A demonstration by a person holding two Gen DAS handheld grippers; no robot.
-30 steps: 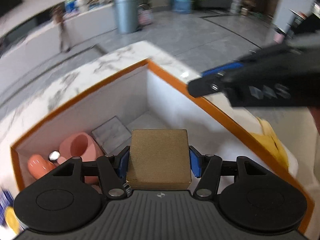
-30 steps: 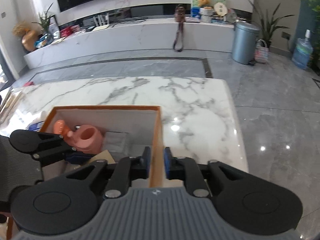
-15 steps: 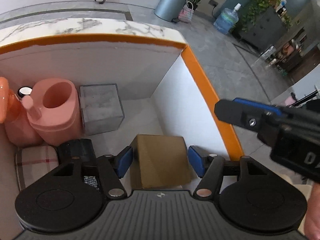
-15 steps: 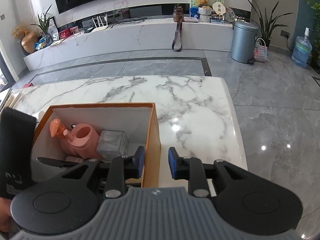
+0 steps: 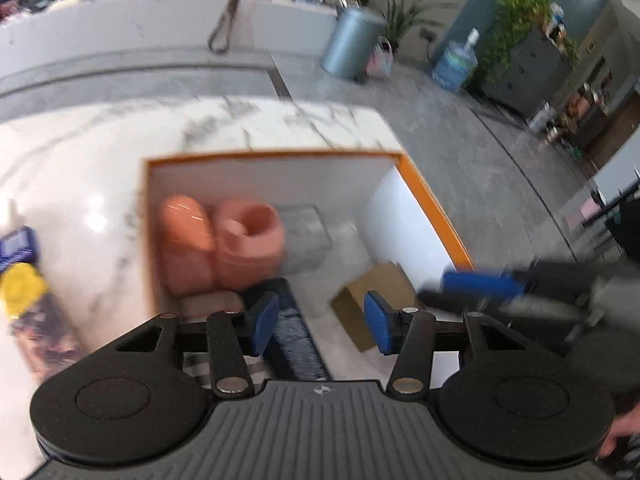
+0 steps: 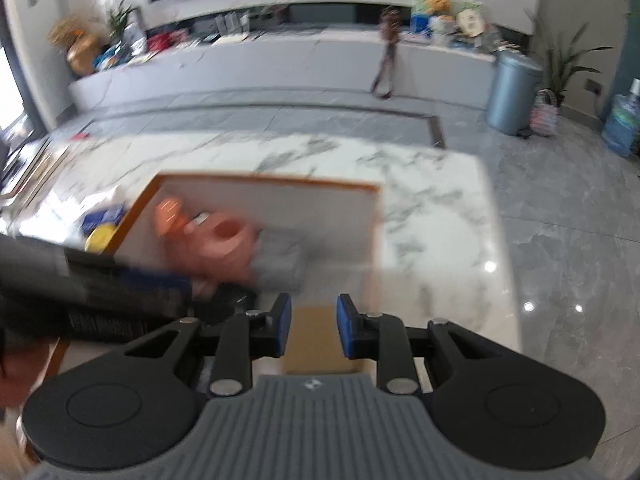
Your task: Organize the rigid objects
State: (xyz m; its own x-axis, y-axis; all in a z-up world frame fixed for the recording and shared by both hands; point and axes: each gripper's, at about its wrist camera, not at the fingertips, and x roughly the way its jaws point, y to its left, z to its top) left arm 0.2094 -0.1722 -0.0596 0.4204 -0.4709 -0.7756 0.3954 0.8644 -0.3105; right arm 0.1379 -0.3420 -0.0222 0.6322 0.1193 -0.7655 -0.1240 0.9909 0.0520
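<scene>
An orange-rimmed white box (image 5: pixel 436 208) sits on the marble table. Inside it lie a brown cardboard block (image 5: pixel 368 292), a pink cup (image 5: pixel 250 240), an orange bottle (image 5: pixel 186 236), a grey cube (image 5: pixel 304 232) and a dark item (image 5: pixel 296 332). My left gripper (image 5: pixel 320 322) is open and empty above the box, the block lying below it. My right gripper (image 6: pixel 310 330) is open over the box's right wall (image 6: pixel 376 232), with the brown block (image 6: pixel 320 340) below and between its fingers. The box (image 6: pixel 256 182) and pink cup (image 6: pixel 224 240) also show in the right wrist view. Both views are blurred.
A yellow-capped bottle (image 5: pixel 24 300) and a blue-labelled item (image 5: pixel 14 240) lie on the table left of the box. The table's far and right edges drop to a grey tiled floor with a bin (image 6: pixel 514 92) and a water jug (image 6: pixel 622 124).
My left gripper opened, let the brown block go into the box and pulled up and back. My right gripper opened wider and shifted over the box's right side.
</scene>
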